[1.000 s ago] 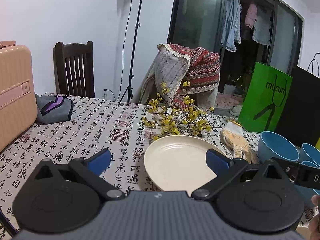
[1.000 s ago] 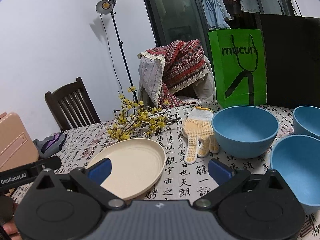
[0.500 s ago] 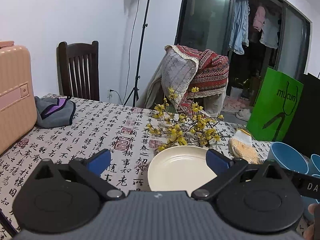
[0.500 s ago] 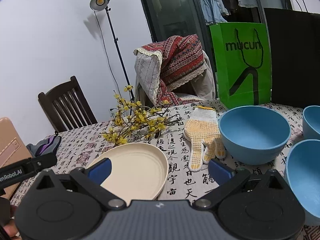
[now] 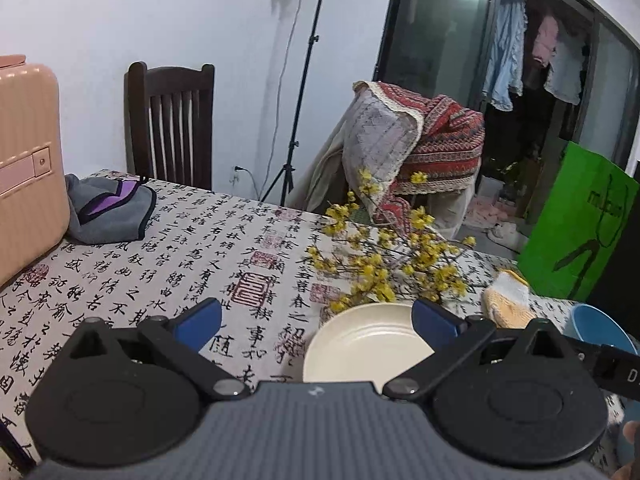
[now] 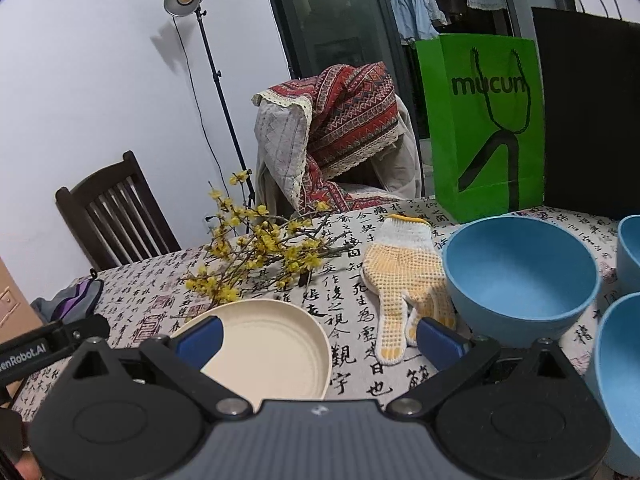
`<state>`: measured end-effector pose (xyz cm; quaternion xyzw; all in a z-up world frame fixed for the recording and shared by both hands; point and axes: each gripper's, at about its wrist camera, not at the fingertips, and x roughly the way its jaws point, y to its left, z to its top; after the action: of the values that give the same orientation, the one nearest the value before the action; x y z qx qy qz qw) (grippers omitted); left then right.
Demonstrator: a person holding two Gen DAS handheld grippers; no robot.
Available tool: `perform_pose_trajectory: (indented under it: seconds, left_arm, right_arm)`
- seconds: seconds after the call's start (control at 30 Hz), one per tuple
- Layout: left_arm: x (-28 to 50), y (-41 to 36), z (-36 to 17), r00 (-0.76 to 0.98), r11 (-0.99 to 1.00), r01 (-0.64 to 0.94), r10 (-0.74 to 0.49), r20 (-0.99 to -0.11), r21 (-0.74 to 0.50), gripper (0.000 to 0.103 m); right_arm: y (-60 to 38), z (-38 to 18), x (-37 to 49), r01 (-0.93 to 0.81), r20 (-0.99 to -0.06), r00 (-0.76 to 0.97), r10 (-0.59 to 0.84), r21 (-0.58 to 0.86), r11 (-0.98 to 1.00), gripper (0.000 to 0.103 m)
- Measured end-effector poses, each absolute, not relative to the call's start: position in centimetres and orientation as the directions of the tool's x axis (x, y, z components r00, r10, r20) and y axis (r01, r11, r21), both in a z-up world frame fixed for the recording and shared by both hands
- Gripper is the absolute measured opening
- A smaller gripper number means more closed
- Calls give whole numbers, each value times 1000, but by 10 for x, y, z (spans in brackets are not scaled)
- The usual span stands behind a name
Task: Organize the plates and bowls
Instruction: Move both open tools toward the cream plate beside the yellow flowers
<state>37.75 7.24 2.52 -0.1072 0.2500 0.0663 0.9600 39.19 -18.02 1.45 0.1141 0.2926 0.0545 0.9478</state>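
Through my left wrist camera, my left gripper point(image 5: 316, 322) is spread wide with nothing between its blue pads point(image 5: 199, 322). It hangs over the table point(image 5: 168, 248), covered in a calligraphy-print cloth. The cream plate point(image 5: 366, 346) lies flat just beyond my right-hand pad, a little right of centre. Touching its far rim is a bunch of yellow-flowered branches point(image 5: 384, 264). To the right of those lies a yellow-dotted work glove point(image 5: 506, 300), and past it at the right edge shows part of a blue bowl point(image 5: 600, 326). Far left stands a pink suitcase point(image 5: 26, 160) with a grey and purple cloth point(image 5: 106, 212) beside it.

Through my right wrist camera, my right gripper point(image 6: 318, 338) is likewise wide open and empty. The plate point(image 6: 272, 352) sits near and left of centre, partly behind my left-hand pad. The branches point(image 6: 260, 252) lie just beyond it. The glove point(image 6: 404, 272) lies right of the plate, fingers toward me, touching the big blue bowl point(image 6: 520, 276) on its right. Two more blue bowls are cut off at the right edge, one near point(image 6: 620, 380) and one farther point(image 6: 630, 248). A green paper bag point(image 6: 484, 124) stands at the table's far edge behind the big bowl.
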Motion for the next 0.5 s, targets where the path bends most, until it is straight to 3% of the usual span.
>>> perform_pose_trajectory:
  seconds: [0.5]
  left_arm:
    - [414, 87, -18, 812, 955, -241, 101, -575, -171, 103]
  right_arm:
    - [-168, -10, 436, 5, -621, 772, 140, 226, 974, 103]
